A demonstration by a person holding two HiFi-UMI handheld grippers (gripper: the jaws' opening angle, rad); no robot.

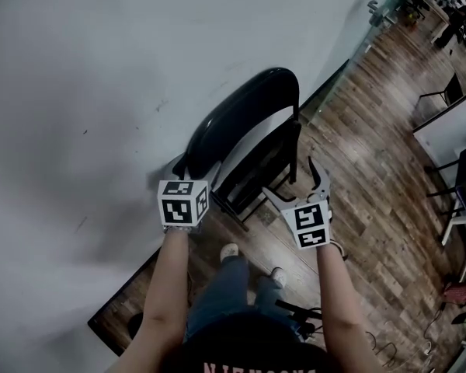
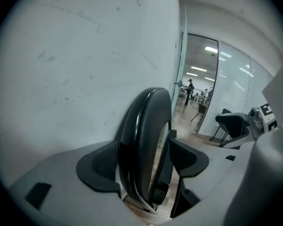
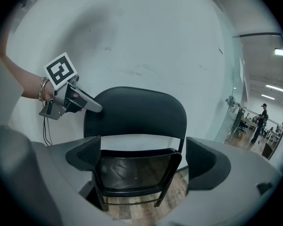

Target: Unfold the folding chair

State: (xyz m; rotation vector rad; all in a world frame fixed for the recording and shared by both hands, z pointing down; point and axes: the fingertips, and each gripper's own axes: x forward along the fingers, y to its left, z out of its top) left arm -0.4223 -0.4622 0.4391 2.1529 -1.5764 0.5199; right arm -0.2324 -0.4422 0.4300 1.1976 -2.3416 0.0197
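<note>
The chair [image 1: 248, 123] is folded flat and stands upright, its back leaning on the white wall [image 1: 101, 68] and its feet on the wood floor [image 1: 373, 130], so the seat must be swung down and forward, away from the wall. The left tool [image 2: 144, 159] sits at the upper left edge of the backrest, seen edge-on between its jaws. They are set narrow, and both pads look to be pressed on the padded rim. Judging by that spot, this grip is there to steady the back while the seat is pulled. The right tool [image 3: 144, 158] is held wide and empty, squarely facing the front of the chair and near the raised seat without touching it. It looks lined up to catch the seat's free edge next. The person stands right in front of the chair, shoes close to its legs, which leaves little room for the seat to drop. The floor is dark plank laminate, and the wall is plain apart from a few scuffs. To the right, a glass partition [image 2: 200, 79] opens onto a lit office with desks, other chairs and a distant figure.
</note>
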